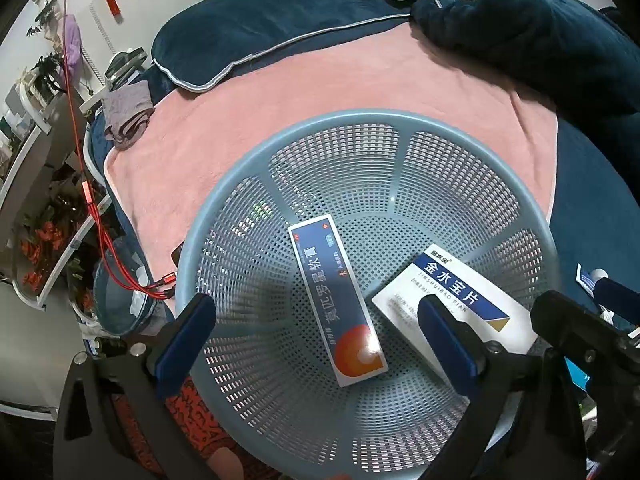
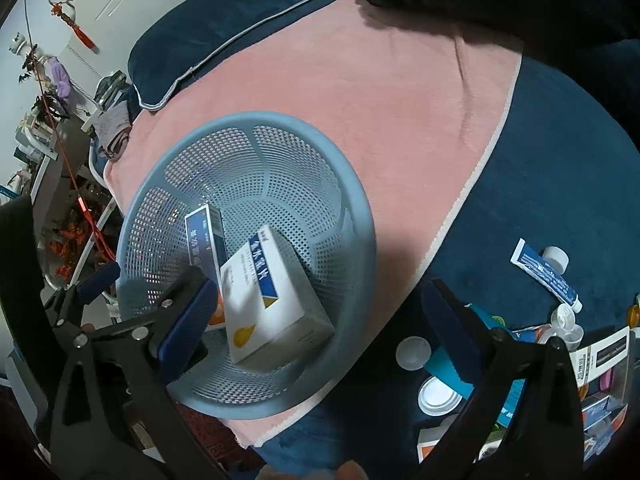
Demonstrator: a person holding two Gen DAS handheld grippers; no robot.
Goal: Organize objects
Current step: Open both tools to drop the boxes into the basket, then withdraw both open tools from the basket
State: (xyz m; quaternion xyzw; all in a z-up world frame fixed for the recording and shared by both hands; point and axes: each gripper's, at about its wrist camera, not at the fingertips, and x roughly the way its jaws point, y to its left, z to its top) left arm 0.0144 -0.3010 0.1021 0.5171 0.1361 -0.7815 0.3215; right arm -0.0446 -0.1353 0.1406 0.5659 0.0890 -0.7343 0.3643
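A blue perforated basket (image 1: 372, 264) is seen resting on a pink towel (image 1: 320, 92) spread over the bed. Two medicine boxes are already lying in it: a long ointment box (image 1: 336, 300) at the centre, and a white tablet box (image 2: 268, 300) just to its right, the two apparently touching at the near end, though the overlap is hard to judge. The ointment box is laid flat, its long axis running from far-left to near-right, its orange-marked end nearest. The tablet box is tilted against the basket wall. The left hand-held gripper (image 1: 316, 344) is held wide apart over the basket with nothing between its jaws. The right hand-held gripper (image 2: 320, 328) is likewise spread wide and empty, above the basket's right rim. The collecting step is judged to be under way; next, a loose item on the right, such as the white tube (image 2: 546, 274), would need to be reached and closed upon across its narrow width.
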